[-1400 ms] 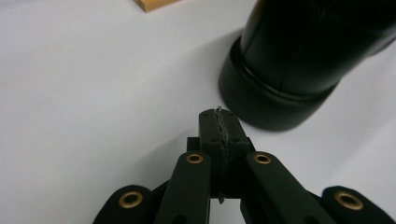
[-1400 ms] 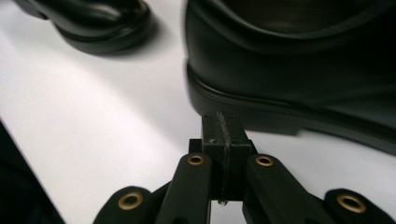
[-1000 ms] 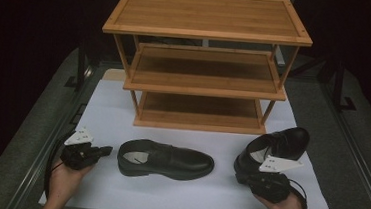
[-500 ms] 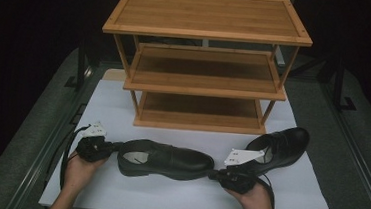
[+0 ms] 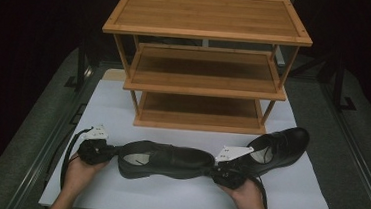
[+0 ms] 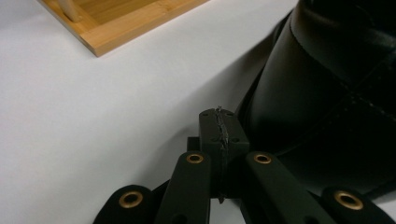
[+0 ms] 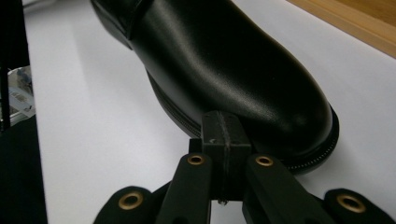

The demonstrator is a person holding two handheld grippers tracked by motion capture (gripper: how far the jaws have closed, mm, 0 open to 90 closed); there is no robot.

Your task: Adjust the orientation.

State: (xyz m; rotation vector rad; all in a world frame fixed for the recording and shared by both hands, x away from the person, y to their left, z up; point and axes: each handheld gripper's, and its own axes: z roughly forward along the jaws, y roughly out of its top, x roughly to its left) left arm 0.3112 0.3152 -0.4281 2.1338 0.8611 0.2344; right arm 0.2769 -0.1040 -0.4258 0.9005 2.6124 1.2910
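Note:
A black leather shoe [image 5: 169,159] lies on the white mat [image 5: 166,198], toe pointing right. My left gripper [image 5: 113,151] is shut and empty, its tips right beside the shoe's heel [image 6: 317,107]. In the left gripper view the left gripper [image 6: 219,116] has its jaws pressed together. My right gripper [image 5: 215,171] is shut too, and its tips sit against the shoe's toe [image 7: 252,79]. The right gripper [image 7: 223,119] holds nothing between its jaws. A second black shoe [image 5: 278,147] rests at the right, behind the right hand.
A three-tier bamboo shoe rack [image 5: 207,31] stands at the back of the mat, with nothing on its shelves; its bottom corner [image 6: 121,28] shows ahead of the left gripper. Dark grey table edges [image 5: 364,163] flank the mat.
Both grippers have moved inward toward the lying shoe. The left came to its heel. The right left the second shoe and came to the toe.

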